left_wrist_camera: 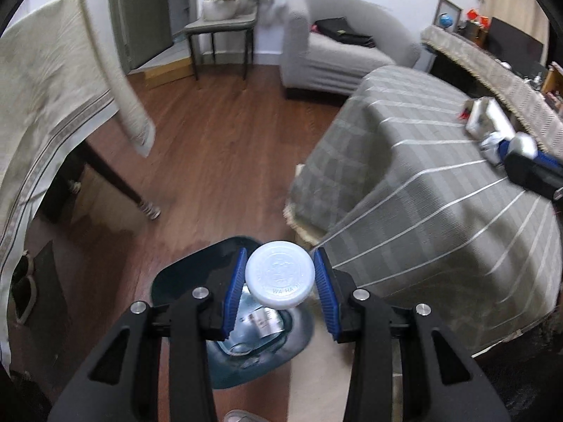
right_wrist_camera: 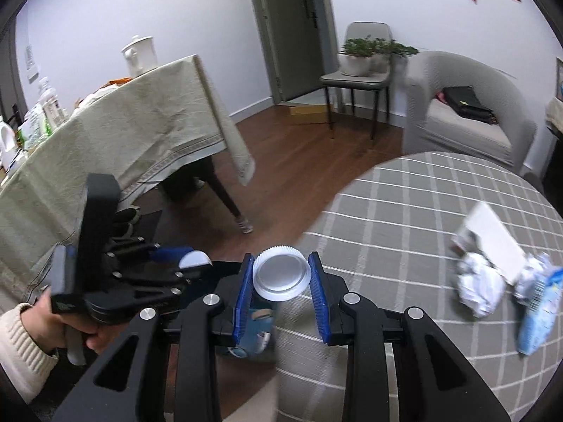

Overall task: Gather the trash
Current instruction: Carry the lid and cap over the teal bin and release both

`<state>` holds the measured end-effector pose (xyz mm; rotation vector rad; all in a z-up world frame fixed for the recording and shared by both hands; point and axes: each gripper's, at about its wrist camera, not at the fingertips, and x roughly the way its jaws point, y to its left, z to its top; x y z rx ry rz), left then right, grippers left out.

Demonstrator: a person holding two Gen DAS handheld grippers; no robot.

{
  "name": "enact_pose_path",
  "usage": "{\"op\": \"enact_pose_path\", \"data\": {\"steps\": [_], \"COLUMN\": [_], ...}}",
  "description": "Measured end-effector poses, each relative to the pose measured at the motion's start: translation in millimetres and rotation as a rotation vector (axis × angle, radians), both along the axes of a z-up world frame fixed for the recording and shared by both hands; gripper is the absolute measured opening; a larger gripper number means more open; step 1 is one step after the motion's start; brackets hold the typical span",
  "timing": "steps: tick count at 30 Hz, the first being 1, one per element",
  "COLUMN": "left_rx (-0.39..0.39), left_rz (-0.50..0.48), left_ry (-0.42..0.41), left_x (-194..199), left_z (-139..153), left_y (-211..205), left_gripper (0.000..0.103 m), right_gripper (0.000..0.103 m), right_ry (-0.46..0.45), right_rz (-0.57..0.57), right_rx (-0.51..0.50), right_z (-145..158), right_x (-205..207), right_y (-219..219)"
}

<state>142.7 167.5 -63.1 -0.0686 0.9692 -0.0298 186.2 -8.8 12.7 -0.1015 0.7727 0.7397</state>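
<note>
In the left wrist view my left gripper (left_wrist_camera: 280,256) is shut on a clear bottle (left_wrist_camera: 279,274) with a smooth white cap, seen from the cap end. It hangs over a dark bin (left_wrist_camera: 176,277) on the wooden floor. My right gripper (right_wrist_camera: 281,256) is shut on a second bottle (right_wrist_camera: 281,276), which has a ribbed white cap and a blue label. It is at the near edge of the round table (right_wrist_camera: 404,211). In the right wrist view the left gripper (right_wrist_camera: 197,260) is lower left, held by a hand in a cream sleeve. The right gripper (left_wrist_camera: 517,147) shows at the right edge.
The checked grey cloth carries crumpled white paper (right_wrist_camera: 475,288), a white card (right_wrist_camera: 492,239) and a blue packet (right_wrist_camera: 538,309). A table under a beige cloth (right_wrist_camera: 123,147) stands left, its leg (right_wrist_camera: 228,204) near the bin. Behind are a chair with plants (right_wrist_camera: 359,77) and a grey armchair (right_wrist_camera: 468,119).
</note>
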Motion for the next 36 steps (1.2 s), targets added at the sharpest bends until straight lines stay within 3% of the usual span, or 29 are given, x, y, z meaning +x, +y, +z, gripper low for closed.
{"op": "enact_pose_path", "data": {"steps": [13, 26, 31, 36], "left_rx": [-0.02, -0.004, -0.004, -0.004], "left_rz": [0.12, 0.113, 0.102, 0.109], "left_ry": [0.16, 0.354, 0.419, 0.433], "left_x": [-14, -20, -26, -32], "left_z": [-68, -141, -158, -165], "left_y": [68, 87, 89, 96], "left_gripper": [0.042, 0.042, 0.042, 0.042], "right_gripper": [0.031, 0.031, 0.031, 0.031], "right_ry": [0.052, 0.136, 0.178, 0.211], "right_rz": [0.114, 0.141, 0.145, 0.158], "right_rx": [-0.03, -0.119, -0.142, -0.163], "right_z": [-28, -72, -92, -110], "right_x": [-6, 0, 4, 4], "right_y": [77, 122, 134, 150]}}
